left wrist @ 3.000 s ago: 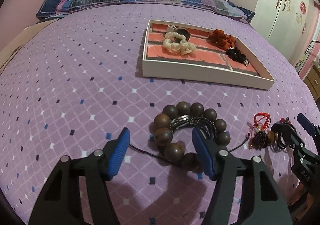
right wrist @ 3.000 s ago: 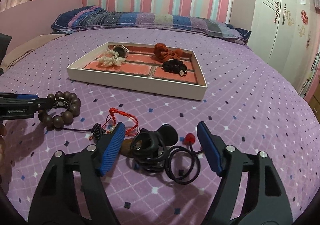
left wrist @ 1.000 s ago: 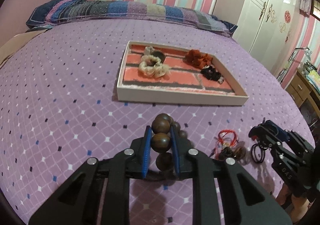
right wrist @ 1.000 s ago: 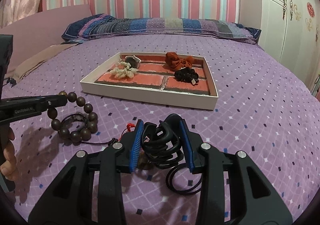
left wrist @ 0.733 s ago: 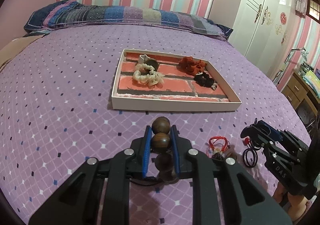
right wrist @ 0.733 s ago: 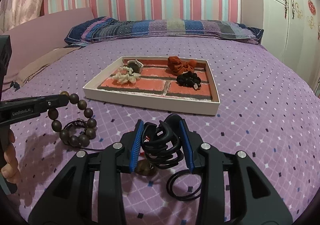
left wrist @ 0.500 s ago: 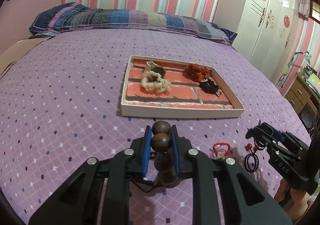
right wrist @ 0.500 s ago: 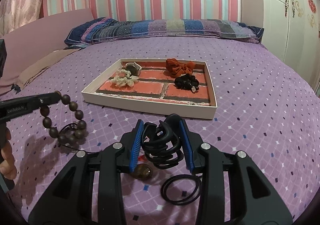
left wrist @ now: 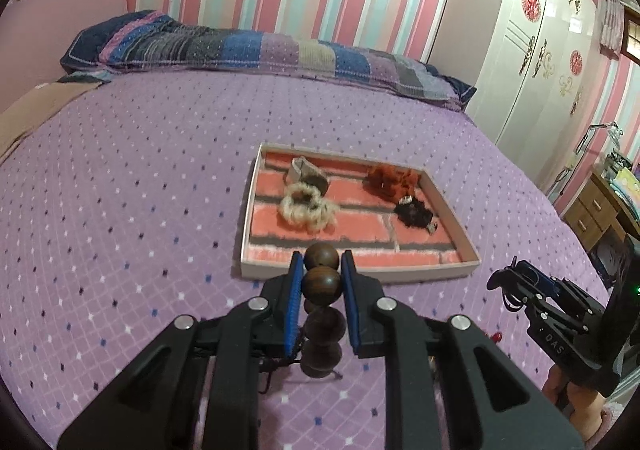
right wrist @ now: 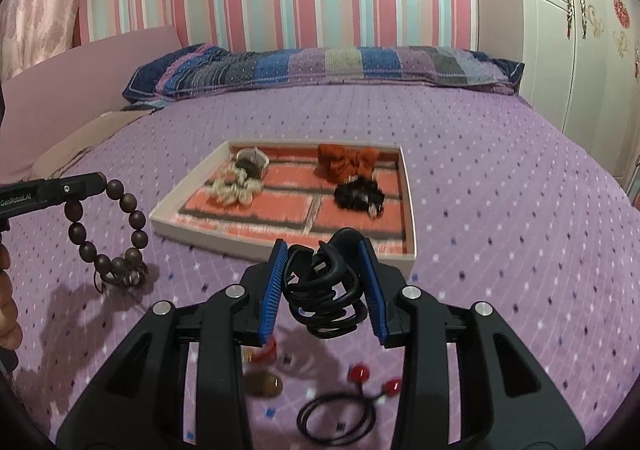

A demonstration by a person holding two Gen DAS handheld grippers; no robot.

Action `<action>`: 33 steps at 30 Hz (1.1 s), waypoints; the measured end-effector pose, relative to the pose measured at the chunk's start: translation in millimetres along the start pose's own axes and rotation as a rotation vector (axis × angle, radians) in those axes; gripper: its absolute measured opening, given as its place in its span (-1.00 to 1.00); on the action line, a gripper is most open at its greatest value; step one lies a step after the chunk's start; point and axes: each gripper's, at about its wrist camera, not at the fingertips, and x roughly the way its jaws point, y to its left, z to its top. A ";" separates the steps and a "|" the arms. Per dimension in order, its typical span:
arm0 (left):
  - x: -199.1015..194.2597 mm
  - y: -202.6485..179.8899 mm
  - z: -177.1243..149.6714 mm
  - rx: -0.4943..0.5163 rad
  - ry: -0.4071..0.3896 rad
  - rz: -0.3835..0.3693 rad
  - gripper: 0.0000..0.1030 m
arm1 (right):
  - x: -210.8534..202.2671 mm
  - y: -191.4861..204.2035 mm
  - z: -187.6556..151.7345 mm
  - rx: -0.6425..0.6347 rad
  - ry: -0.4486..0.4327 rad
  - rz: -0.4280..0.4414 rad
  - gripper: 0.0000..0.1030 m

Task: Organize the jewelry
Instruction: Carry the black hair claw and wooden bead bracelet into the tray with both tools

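My left gripper (left wrist: 321, 282) is shut on a brown wooden bead bracelet (left wrist: 321, 284), which hangs below the pads; in the right wrist view the bracelet (right wrist: 134, 218) dangles as a loop above the bedspread from the left gripper (right wrist: 94, 182). My right gripper (right wrist: 323, 278) is shut on a black claw hair clip (right wrist: 326, 286), lifted off the bed. The right gripper (left wrist: 516, 280) also shows at the right of the left wrist view. Ahead lies a white tray (left wrist: 360, 274) (right wrist: 188, 228) with a brick-pattern lining.
In the tray lie a cream scrunchie (left wrist: 306, 208), a watch (left wrist: 308, 174), an orange bow (left wrist: 390, 180) and a black scrunchie (left wrist: 414, 214). On the purple bedspread below my right gripper lie black hair ties with red beads (right wrist: 340, 416), a brown bead (right wrist: 264, 384) and a red cord (right wrist: 266, 350). A white wardrobe (left wrist: 532, 62) stands at right.
Both grippers have risen with their loads; the bead bracelet now hangs clear of the bedspread, and the tray looks farther below and more centred. The grips stayed the same.
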 end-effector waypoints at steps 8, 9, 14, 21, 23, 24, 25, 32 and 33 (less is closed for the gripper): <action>-11.9 -15.7 33.0 0.026 -0.054 -0.022 -0.61 | 9.2 -7.3 28.4 0.015 -0.020 0.002 -0.28; -12.1 -17.9 35.2 0.030 -0.059 -0.021 -0.61 | 12.2 -8.3 31.4 0.019 -0.018 0.002 -0.28; -0.6 -26.4 46.9 0.052 -0.066 -0.021 -0.61 | 29.2 -10.7 39.3 0.023 -0.003 -0.010 -0.28; 47.5 -23.1 55.6 0.065 -0.028 0.007 -0.61 | 66.2 -21.1 46.7 0.035 0.021 -0.052 -0.28; 61.9 -20.2 54.9 0.067 -0.010 0.018 -0.61 | 77.2 -24.8 47.7 0.037 0.032 -0.062 -0.28; 72.7 -18.3 53.9 0.071 0.003 0.028 -0.61 | 85.0 -27.2 48.3 0.038 0.042 -0.068 -0.28; 80.6 -16.5 53.2 0.072 0.013 0.034 -0.61 | 91.0 -29.4 49.3 0.039 0.050 -0.072 -0.28; 132.6 2.4 44.8 0.051 0.081 0.068 -0.61 | 133.6 -42.4 48.4 0.065 0.120 -0.089 -0.28; 135.6 5.1 44.4 0.047 0.085 0.067 -0.61 | 139.0 -43.8 48.3 0.063 0.129 -0.093 -0.28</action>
